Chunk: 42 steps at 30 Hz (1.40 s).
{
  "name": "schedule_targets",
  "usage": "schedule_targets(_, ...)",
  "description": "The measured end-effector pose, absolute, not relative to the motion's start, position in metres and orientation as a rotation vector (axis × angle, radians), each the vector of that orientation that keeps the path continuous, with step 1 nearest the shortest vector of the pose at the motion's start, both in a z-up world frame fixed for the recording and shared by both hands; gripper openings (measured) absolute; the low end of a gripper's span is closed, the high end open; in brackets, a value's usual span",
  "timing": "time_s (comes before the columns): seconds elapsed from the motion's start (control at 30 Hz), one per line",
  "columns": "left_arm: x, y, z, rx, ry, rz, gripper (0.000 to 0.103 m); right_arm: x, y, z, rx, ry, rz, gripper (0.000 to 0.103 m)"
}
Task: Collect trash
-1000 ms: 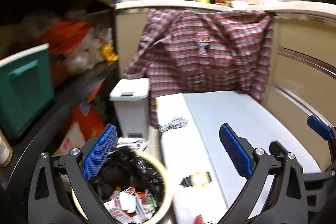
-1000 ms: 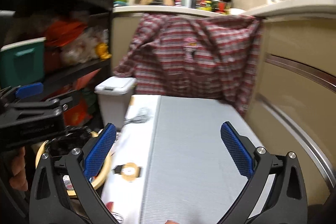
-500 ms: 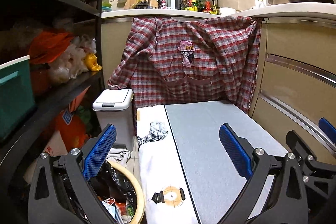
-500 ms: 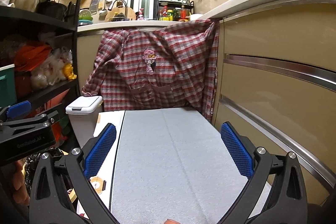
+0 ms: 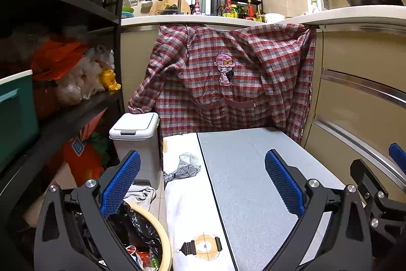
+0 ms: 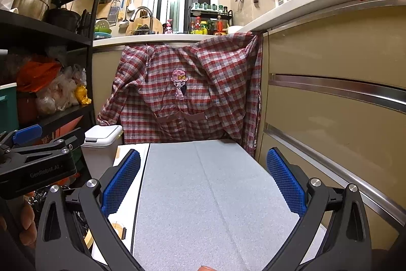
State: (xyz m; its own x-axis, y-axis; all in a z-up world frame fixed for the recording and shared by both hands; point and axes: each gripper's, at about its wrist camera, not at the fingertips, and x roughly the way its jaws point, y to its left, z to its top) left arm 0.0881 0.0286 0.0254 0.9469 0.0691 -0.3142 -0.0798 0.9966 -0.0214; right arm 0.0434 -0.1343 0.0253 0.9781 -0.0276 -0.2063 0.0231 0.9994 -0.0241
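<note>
A red checked shirt (image 5: 228,83) hangs from the counter edge at the far end of a narrow kitchen, with a small white bin (image 5: 135,141) with a closed lid below it on the left and beige drawers (image 6: 335,103) closing in the right side. On the left a black shelf rack (image 5: 76,106) holds a green box (image 5: 15,118) and plastic bags (image 5: 76,78). A low table (image 5: 248,184) with a grey mat and a white patterned strip fills the middle. The trash basket (image 5: 162,238), round with a cream rim and a black liner, stands on the floor at the table's left edge, with wrappers inside. The left gripper (image 5: 203,184) hovers with its left finger above the basket and its right over the mat, jaws wide apart and empty. The right gripper (image 6: 203,184) hovers level over the mat, likewise spread wide with nothing between its blue pads (image 6: 285,184). A hand (image 6: 25,222) shows at the lower left of the right view.
</note>
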Motion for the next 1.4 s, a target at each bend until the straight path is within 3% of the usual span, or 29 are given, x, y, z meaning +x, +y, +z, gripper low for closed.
schedule_targets(1.4, 0.086, 0.021, 0.032, -0.03, 0.3, 0.065, 0.095, 0.046, -0.149, 0.028, -0.019, 0.193, -0.028, 0.098)
